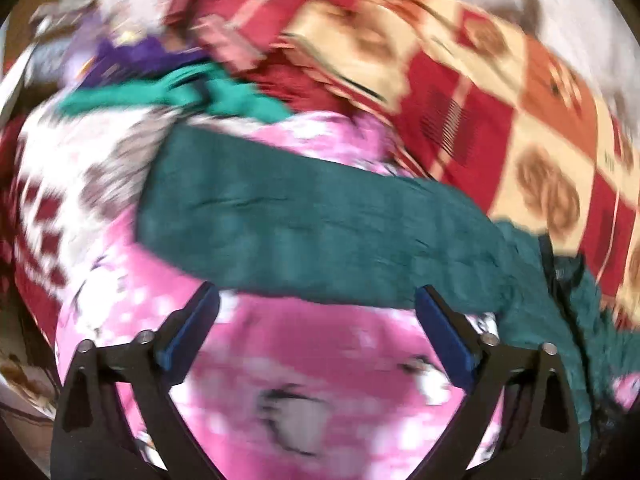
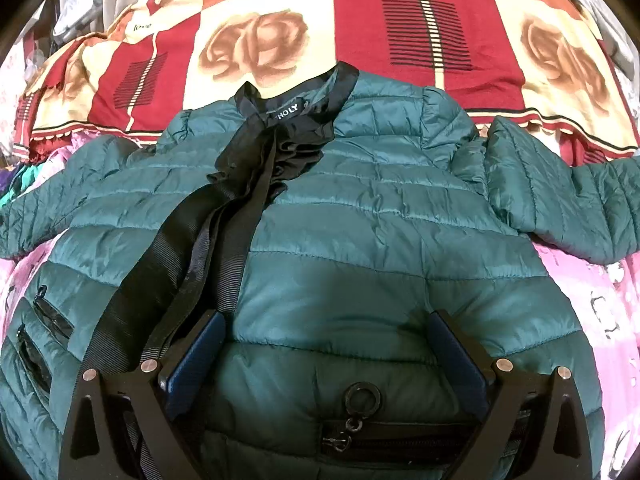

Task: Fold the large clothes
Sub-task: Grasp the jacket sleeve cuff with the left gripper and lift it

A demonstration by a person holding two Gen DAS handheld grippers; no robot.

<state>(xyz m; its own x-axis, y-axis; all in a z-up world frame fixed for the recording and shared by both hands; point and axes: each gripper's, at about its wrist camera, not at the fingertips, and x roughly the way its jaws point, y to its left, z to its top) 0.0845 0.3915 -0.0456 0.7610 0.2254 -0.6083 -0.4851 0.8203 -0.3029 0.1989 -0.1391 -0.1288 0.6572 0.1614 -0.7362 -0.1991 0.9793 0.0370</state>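
My left tool is spread wide with nothing between its blue pads; its view is smeared with blur, and it is angled down over the pink printed bedsheet. Just beyond its fingertips the jacket's dark green sleeve stretches flat across the sheet from left to right, apart from both pads. Farther back on the left lies a heap of other clothes, with a brighter green piece and something purple among them, and to the right of it the red and cream rose-patterned blanket. My right tool is also spread, and it pinches nothing; it points down at the lower front of the green quilted jacket, and I cannot tell whether its pads rest on the fabric or stand just above it. The jacket lies front up on the bed, collar away from me, sleeves out to either side. Its black front band runs from the collar down past my left pad, and a zipped pocket with a ring pull sits between the fingers, near their base. The rose-patterned blanket lies behind the collar.
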